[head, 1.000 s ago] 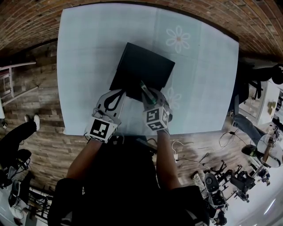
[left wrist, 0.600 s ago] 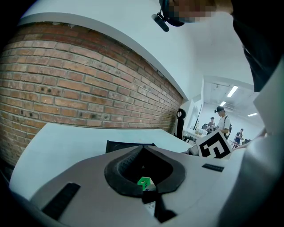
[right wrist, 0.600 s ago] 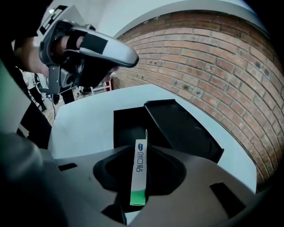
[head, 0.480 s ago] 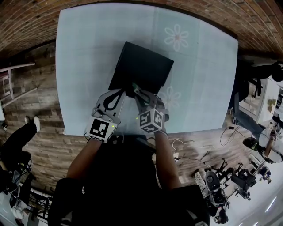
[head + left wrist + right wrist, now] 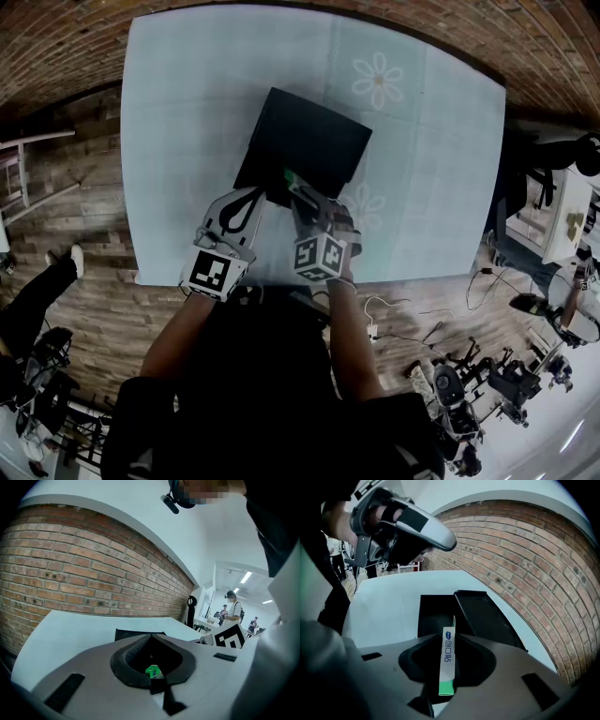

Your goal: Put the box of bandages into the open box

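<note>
The right gripper (image 5: 449, 679) has its jaws pressed onto the box of bandages (image 5: 447, 653), a narrow white carton with a green end. The carton stands on edge between them and points forward along the jaws. In the head view its far tip comes up to the near rim of the open box (image 5: 305, 145) but is not inside. The open box is black and sits in the middle of the table (image 5: 187, 112), and the right gripper view shows its lid (image 5: 487, 616) folded back to the right of the tray. The left gripper (image 5: 155, 684) sits just beside the right one, also at the near edge of the open box. Its jaws are drawn close together, and a small green and white bit (image 5: 152, 671) shows in the slit between them. I cannot tell whether that bit is pinched there or merely lies beyond the tips. The table is pale blue with a flower print (image 5: 379, 82) on its far side. A brick wall (image 5: 525, 559) rises behind it, and a wooden floor (image 5: 84, 216) runs along its left.
</note>
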A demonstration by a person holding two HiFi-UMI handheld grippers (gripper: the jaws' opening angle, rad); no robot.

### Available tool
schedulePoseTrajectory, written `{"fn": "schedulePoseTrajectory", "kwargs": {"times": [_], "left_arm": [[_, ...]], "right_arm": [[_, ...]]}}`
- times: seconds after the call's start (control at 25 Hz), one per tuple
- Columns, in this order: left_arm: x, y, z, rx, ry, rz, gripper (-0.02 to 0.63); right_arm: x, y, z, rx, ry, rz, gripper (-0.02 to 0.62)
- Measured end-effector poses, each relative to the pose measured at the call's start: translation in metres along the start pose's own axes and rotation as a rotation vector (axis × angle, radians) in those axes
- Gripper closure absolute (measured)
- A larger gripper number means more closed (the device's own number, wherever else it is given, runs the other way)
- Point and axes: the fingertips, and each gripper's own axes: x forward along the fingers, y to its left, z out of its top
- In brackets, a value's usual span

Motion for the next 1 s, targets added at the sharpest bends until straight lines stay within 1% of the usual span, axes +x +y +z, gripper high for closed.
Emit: {"fn": "schedulePoseTrajectory", "kwargs": {"times": [0.2,0.36,0.44,0.6,0.72,1.0], "left_arm": [[0.0,0.0,0.001,-0.004,-0.006,0.002,0.575],[0.0,0.001,0.0,0.0,-0.001,0.0,0.575],[0.0,0.001,0.0,-0.005,-0.002,0.002,0.575],[0.001,0.001,-0.001,0.0,0.006,0.0,0.575],[0.002,0.002,0.002,-0.011,-0.008,0.006,0.575],[0.0,0.006,-0.001,-0.015,0.001,0.01,0.575]], "right_arm": [[0.005,0.0,-0.004,-0.094,0.039,-0.045,0.499],[0.01,0.0,0.0,-0.117,0.039,-0.065,0.499],[0.012,0.001,0.002,-0.099,0.031,-0.048,0.499],[0.012,0.003,0.003,-0.03,0.012,-0.007,0.497],[0.013,0.005,0.002,0.011,0.001,0.022,0.492],[0.019,0.012,0.0,0.074,0.011,0.083,0.48]]}}
